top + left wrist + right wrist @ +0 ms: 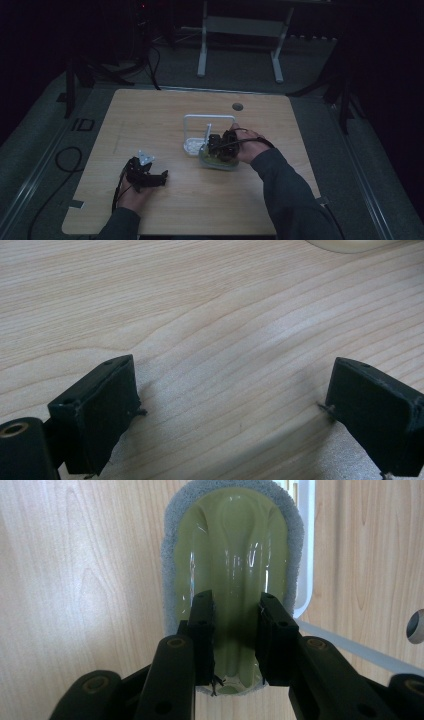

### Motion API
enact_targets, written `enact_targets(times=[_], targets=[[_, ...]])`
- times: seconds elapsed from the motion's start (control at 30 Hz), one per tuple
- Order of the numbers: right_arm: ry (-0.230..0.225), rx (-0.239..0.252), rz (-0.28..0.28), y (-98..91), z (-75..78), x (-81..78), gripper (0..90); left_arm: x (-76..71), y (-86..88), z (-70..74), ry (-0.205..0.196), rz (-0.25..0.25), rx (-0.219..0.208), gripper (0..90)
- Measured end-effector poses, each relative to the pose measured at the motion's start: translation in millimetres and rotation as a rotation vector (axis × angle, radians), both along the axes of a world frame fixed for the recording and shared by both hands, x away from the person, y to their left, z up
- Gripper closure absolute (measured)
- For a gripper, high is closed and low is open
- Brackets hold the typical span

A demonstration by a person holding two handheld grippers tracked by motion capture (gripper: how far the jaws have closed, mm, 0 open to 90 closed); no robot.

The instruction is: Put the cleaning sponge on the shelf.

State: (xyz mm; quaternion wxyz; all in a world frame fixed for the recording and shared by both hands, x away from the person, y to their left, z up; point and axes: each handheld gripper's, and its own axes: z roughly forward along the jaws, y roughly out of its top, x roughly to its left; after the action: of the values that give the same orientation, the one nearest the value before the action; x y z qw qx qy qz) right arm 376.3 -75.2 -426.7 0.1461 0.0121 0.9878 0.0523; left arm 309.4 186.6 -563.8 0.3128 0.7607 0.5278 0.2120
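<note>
Gripping already, on the right: right gripper (235,600) with fingers (202,625) closed on either flank of the raised middle ridge of the oval, olive-green translucent plastic scrubber with a grey sponge rim (232,545), pinched near its 6 o'clock end. Long axis of that scrubber running 6 to 12 o'clock in the right gripper view, straight in line with the fingers, so most of its length lying ahead of the grip. Resting flat on the pale wood-grain bench (165,115), near the middle in the high view, its far end touching or just beside the white wire-frame rack (208,118) at about 11 o'clock; contact there too dim to call. Probably best to lift straight up first, then clear the rack's rail at 1 o'clock. On the left: left gripper (145,172) low on the bench, fingers spread wide with nothing but bare wood between them, well apart from the scrubber, which lies at roughly 2 o'clock from it. Nearer by far, the right hand.
</note>
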Motion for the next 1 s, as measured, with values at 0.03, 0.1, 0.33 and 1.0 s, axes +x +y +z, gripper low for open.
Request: enact_targets(times=[0.03,0.1,0.33,1.0], targets=[[0.0,0.0,0.0,0.0,0.0,0.0,71.7,0.0,0.0,0.0,0.0,0.0,0.0,6.7],[-0.017,-0.007,0.005,2.8,-2.0,0.4,71.7,0.0,0.0,0.0,0.0,0.0,0.0,6.6],[-0.047,-0.008,0.018,9.3,-4.3,2.5,71.7,0.0,0.0,0.0,0.0,0.0,0.0,6.6],[-0.099,-0.026,0.049,23.6,-13.1,17.6,71.7,0.0,-0.1,-0.1,-0.001,0.0,0.0,6.6]])
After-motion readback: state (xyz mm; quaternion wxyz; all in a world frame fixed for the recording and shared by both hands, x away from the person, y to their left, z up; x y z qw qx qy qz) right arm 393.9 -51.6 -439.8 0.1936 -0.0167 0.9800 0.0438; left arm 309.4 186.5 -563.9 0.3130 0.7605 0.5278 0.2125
